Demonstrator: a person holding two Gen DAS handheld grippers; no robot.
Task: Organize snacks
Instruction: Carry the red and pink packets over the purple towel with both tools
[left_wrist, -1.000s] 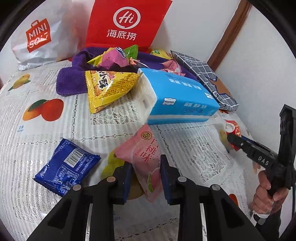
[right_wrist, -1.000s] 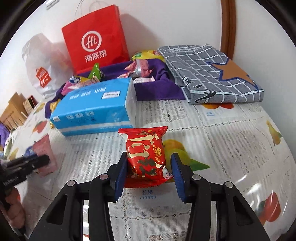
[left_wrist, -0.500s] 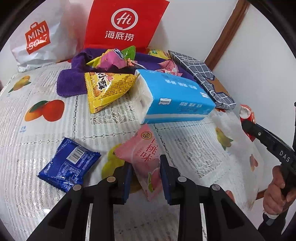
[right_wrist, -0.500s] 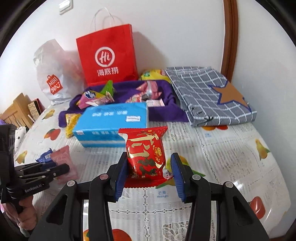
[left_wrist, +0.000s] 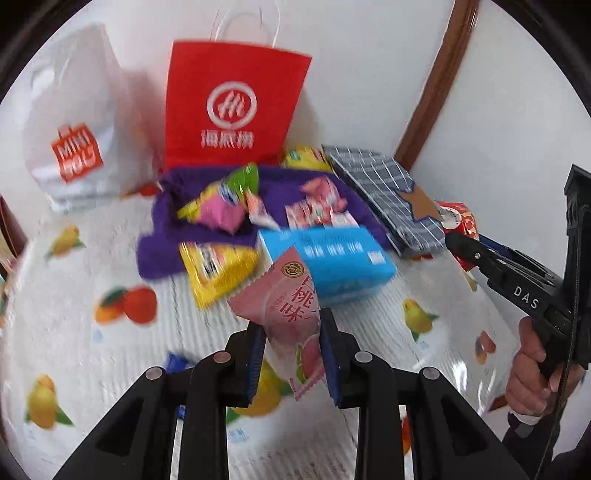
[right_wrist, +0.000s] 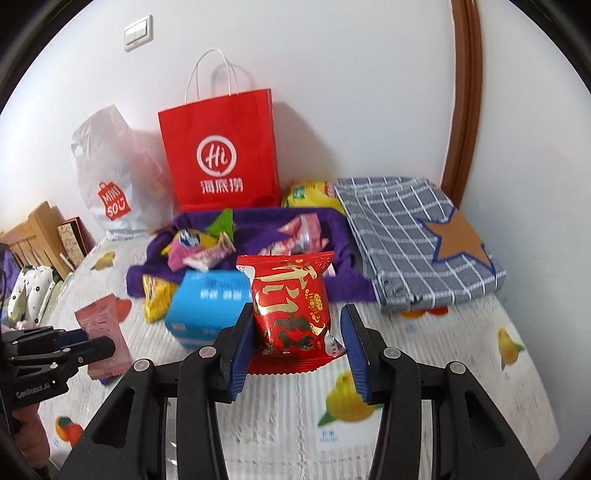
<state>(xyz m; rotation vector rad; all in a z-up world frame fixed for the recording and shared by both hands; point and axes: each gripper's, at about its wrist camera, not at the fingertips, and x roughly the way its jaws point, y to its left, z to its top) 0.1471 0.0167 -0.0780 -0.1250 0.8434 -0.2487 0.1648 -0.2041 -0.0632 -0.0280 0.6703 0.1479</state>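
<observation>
Snacks were in both of my grippers at this moment. My left gripper (left_wrist: 291, 354) was clamped on a pink peach-flavour packet (left_wrist: 286, 314), its blue-padded fingers pressing the packet's lower half from both sides while the top fanned out above them, held clear of the fruit-print tablecloth (left_wrist: 74, 332). From the right wrist camera I could see that same pink packet (right_wrist: 105, 332) gripped at the far left. My right gripper (right_wrist: 297, 350) held a red packet with gold lettering (right_wrist: 291, 310); the left finger pressed its side, and the right finger stood just beside its crimped edge, so I judged the jaws closed on it. The packet stood upright between the fingers, above the cloth.

Behind them lay a blue tissue pack (right_wrist: 207, 310) on the table, with a yellow snack bag (left_wrist: 218, 269) just beside it. Further back, a purple cloth (right_wrist: 258, 236) carried a loose heap of small packets, pink, green and yellow. A red paper bag (right_wrist: 221, 155) stood upright against the wall, a white plastic shopping bag (right_wrist: 107, 173) to its left. A folded grey checked fabric with an orange star (right_wrist: 417, 236) lay at the right. The left wrist view was motion-blurred, so the small print on the packets was unreadable to me.
</observation>
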